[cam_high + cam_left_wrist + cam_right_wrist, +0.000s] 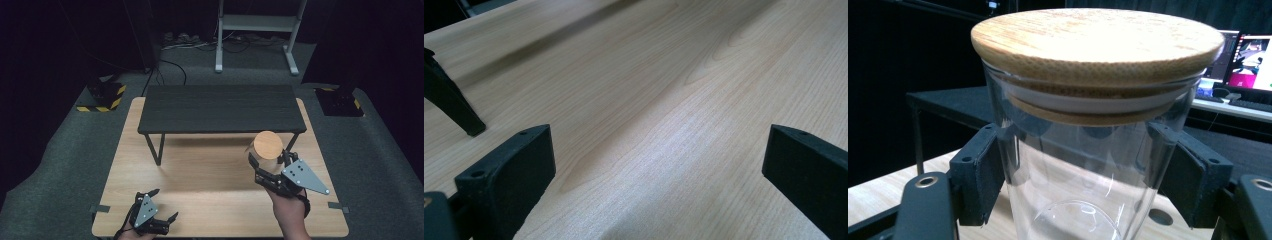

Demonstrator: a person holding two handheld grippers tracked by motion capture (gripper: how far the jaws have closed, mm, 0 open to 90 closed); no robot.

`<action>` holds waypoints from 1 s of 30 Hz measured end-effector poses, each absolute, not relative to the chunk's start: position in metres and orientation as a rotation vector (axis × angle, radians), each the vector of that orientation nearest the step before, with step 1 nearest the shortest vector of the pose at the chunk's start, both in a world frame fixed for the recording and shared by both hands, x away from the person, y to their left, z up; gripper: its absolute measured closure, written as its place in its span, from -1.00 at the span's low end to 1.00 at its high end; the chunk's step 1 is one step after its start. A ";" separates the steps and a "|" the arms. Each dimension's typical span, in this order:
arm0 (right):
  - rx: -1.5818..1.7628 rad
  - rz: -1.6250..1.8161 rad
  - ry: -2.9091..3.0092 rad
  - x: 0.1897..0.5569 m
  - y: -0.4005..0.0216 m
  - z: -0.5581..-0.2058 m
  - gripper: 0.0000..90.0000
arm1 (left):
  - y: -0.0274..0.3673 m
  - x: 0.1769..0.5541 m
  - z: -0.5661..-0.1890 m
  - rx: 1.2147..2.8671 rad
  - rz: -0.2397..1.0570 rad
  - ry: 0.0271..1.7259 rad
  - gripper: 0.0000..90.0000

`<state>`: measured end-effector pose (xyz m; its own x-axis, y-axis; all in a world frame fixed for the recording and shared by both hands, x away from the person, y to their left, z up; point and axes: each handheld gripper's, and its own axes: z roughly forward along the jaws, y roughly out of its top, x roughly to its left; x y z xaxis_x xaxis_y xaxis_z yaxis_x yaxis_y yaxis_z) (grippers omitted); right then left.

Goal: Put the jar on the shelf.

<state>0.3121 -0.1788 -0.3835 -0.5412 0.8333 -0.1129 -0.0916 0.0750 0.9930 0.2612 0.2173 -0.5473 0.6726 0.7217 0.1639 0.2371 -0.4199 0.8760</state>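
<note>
Jar [266, 150] | glass, wood lid [1096, 37], slick and breakable, probably light | right gripper [267, 162] fingers [979, 172] clamp it under the lid, counter [210, 175] 4 o'clock | left gripper [162, 210] wide open, empty, 7 o'clock

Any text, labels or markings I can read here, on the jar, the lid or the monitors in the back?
None readable.
Glass jar: no label.
Bamboo lid: bare wood grain, no print.
Monitors: content too blurred to read.
Striped floor block: yellow-black hazard stripes, no words.
</note>
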 end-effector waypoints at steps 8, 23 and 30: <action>0.751 1.573 1.571 0.323 -0.176 -0.373 -0.42 | 0.217 0.261 -0.547 1.981 0.671 0.737 -0.98; 0.749 1.572 1.531 0.337 -0.174 -0.359 -0.42 | 0.217 0.261 -0.547 1.983 0.667 0.732 -0.98; 0.745 1.558 1.518 0.346 -0.172 -0.352 -0.42 | 0.217 0.261 -0.547 1.985 0.666 0.730 -0.98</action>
